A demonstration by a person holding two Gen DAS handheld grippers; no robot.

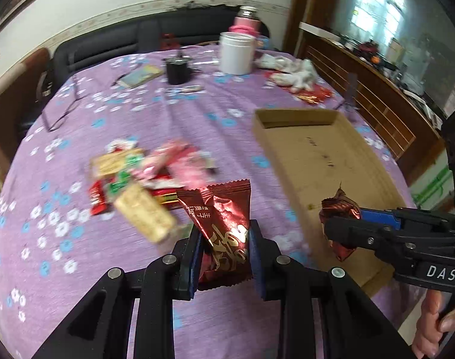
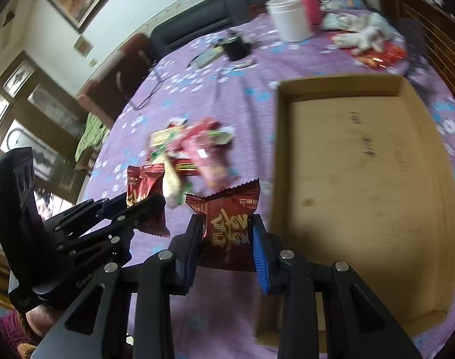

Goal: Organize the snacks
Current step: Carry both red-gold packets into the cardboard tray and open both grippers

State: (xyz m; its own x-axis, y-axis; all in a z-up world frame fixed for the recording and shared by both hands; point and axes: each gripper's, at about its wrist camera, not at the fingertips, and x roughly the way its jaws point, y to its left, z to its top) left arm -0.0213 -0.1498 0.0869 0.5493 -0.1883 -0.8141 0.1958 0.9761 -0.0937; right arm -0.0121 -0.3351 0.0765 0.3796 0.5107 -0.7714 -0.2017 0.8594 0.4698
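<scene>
My left gripper (image 1: 226,233) is shut on a dark red snack packet (image 1: 224,224), held above the purple cloth near the table's front edge. My right gripper (image 2: 227,227) is shut on a second dark red packet (image 2: 228,224), just left of the cardboard tray (image 2: 287,149). In the left wrist view the right gripper (image 1: 336,227) hangs over the tray's (image 1: 263,125) near end with its packet (image 1: 339,209). In the right wrist view the left gripper (image 2: 146,206) and its packet (image 2: 143,185) are at the left. A pile of mixed snacks (image 1: 143,179) (image 2: 191,149) lies on the cloth left of the tray.
At the back of the round table stand a white tub (image 1: 236,52), a pink bottle (image 1: 246,22) and a black cup (image 1: 178,70). A white crumpled bag on red packets (image 1: 296,77) lies at the back right. Glasses (image 1: 62,110) lie at the left. Wooden furniture (image 1: 377,98) borders the right.
</scene>
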